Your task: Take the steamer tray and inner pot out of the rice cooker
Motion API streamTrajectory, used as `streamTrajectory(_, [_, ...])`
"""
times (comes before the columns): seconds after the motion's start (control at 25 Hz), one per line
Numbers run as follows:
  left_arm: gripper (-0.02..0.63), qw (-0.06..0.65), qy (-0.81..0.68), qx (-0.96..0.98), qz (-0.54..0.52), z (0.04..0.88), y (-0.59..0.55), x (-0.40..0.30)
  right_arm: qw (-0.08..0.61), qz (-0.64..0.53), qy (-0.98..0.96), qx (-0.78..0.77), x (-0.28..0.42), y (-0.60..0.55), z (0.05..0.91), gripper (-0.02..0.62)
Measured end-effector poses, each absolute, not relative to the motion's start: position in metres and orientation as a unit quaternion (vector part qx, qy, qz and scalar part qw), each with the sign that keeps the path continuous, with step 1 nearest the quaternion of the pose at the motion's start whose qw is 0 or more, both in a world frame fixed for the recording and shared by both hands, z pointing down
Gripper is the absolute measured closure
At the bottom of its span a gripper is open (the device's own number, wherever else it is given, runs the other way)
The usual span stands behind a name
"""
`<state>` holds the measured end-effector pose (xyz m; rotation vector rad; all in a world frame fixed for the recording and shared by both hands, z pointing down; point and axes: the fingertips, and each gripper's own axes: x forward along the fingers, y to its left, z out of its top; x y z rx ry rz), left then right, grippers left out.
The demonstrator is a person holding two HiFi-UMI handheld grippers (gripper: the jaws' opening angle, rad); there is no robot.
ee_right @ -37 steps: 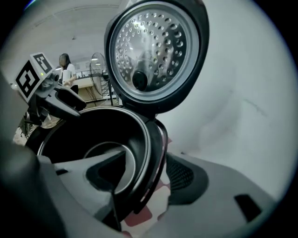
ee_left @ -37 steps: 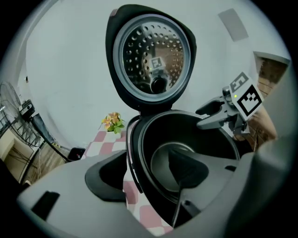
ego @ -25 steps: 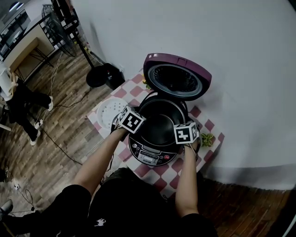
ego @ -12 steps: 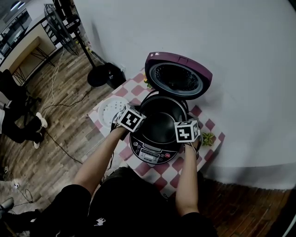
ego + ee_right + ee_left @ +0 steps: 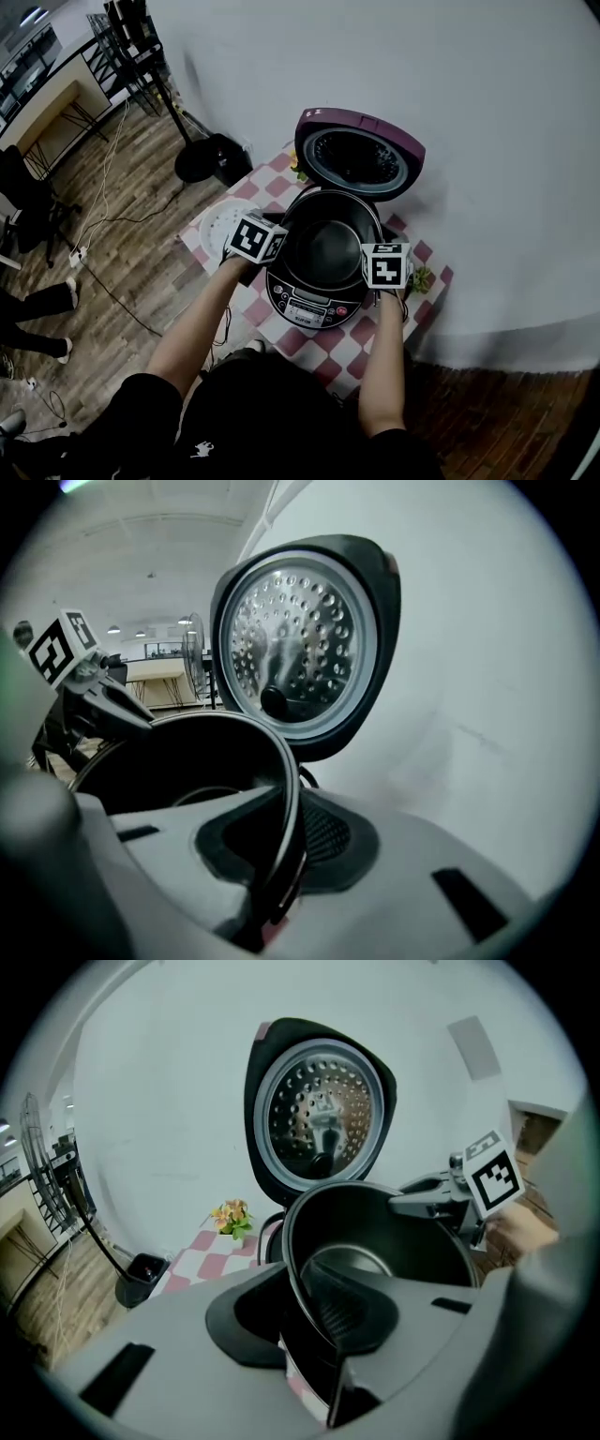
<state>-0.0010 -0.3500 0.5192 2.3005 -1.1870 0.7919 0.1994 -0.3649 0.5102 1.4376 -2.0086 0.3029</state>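
Observation:
The black inner pot hangs in the open purple rice cooker, lifted a little above its body. My left gripper grips the pot's left rim and my right gripper its right rim. Both pairs of jaws are closing, with the rim between them. In the left gripper view the rim of the pot runs between the jaws of the left gripper. The right gripper view shows the same for the right gripper on the pot. The white steamer tray lies on the table, left of the cooker.
The cooker's lid stands open behind the pot. A small potted plant sits at the table's right edge, and the checked tablecloth covers a small table against the white wall. A fan stand's black base is on the floor behind.
Both grippers have risen with the inner pot's rim in their jaws, so the pot sits higher in the cooker. A person at the far left has moved off.

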Motion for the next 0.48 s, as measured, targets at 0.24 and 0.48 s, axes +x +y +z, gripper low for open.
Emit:
streamTrajectory(0.24, [0.542, 0.212, -0.42, 0.85, 0.237, 0.495, -0.343, -0.006, 0.294, 0.116, -0.761, 0.567, 0.196, -0.352, 0.485, 0.558])
streamTrajectory(0.48, [0.557, 0.166, -0.417, 0.868, 0.211, 0.459, -0.333, -0.008, 0.289, 0.109, -0.743, 0.594, 0.195, -0.331, 0.462, 0.563])
